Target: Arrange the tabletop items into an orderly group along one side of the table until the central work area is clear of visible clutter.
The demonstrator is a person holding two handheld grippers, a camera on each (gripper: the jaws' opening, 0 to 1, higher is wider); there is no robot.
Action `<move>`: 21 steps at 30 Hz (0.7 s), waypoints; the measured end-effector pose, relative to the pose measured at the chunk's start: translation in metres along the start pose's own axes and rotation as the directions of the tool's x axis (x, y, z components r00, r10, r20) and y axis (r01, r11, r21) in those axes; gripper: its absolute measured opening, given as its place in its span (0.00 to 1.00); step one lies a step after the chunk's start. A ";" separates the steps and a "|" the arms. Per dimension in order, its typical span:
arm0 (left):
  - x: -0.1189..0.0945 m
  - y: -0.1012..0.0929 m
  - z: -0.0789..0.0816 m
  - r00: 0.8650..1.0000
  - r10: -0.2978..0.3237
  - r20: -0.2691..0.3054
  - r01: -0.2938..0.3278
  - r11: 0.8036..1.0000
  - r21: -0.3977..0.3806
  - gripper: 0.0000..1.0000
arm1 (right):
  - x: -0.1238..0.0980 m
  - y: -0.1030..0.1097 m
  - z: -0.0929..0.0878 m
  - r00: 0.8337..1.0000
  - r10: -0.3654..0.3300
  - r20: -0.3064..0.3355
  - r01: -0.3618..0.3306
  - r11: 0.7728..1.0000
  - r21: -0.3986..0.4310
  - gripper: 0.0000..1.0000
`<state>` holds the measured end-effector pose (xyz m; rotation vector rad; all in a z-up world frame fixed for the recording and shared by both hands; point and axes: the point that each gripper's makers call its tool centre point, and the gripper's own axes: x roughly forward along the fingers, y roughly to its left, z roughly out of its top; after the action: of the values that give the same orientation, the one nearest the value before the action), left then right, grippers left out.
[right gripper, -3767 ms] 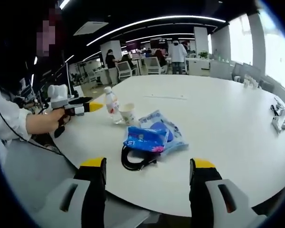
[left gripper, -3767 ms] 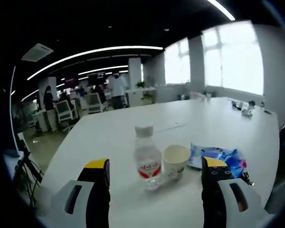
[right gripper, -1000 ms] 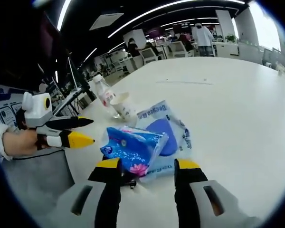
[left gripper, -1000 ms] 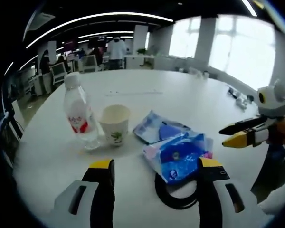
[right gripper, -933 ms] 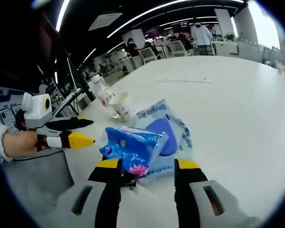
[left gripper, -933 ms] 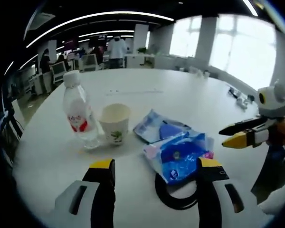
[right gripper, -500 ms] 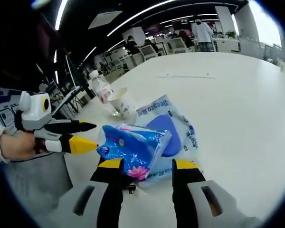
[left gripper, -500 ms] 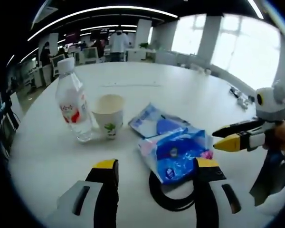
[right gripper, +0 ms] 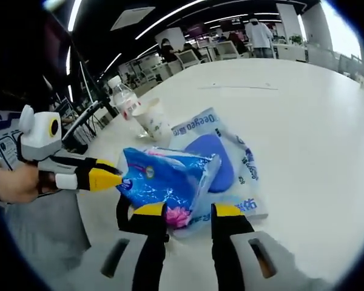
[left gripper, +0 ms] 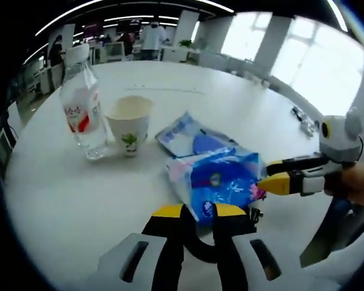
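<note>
Blue tissue pack (left gripper: 220, 183) (right gripper: 162, 179): lies on the white table (left gripper: 73, 194) (right gripper: 309, 133), at its near edge, partly on top of the flat blue-and-white packet and over the black loop.
Left gripper (left gripper: 192, 213): jaws drawn narrow, their yellow tips at the near end of the tissue pack; whether they pinch it, cannot tell. From the right gripper view (right gripper: 106, 173) its yellow tip touches the pack's left end.
Right gripper (right gripper: 182, 213): jaws narrow, tips at the pack's near edge by the pink flower print; grip on the wrapper unclear. From the left gripper view (left gripper: 276, 176) its tips meet the pack's right side.
Black loop (left gripper: 197, 245) (right gripper: 121, 212): a cord or band, under the pack's near end.
Flat packet (left gripper: 185, 134) (right gripper: 230, 151): under and beyond the tissue pack.
Paper cup (left gripper: 128, 124) (right gripper: 153, 119): upright, beyond the pack, just beside the bottle.
Water bottle (left gripper: 82, 103) (right gripper: 122, 94): upright, red label, on the cup's far side from the packet.
Hand (right gripper: 15, 182) (left gripper: 358, 185): one behind each gripper.
</note>
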<state>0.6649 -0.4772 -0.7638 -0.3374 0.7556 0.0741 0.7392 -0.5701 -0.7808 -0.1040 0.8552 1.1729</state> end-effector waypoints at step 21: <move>-0.013 -0.010 0.016 1.000 0.006 0.023 -0.006 1.000 -0.019 0.00 | -0.018 -0.005 0.018 0.998 -0.007 0.066 0.005 1.000 0.024 0.00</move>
<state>0.6676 -0.4807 -0.7417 -0.3517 0.7337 0.0906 0.7506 -0.5769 -0.7586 -0.0476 0.8103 1.1543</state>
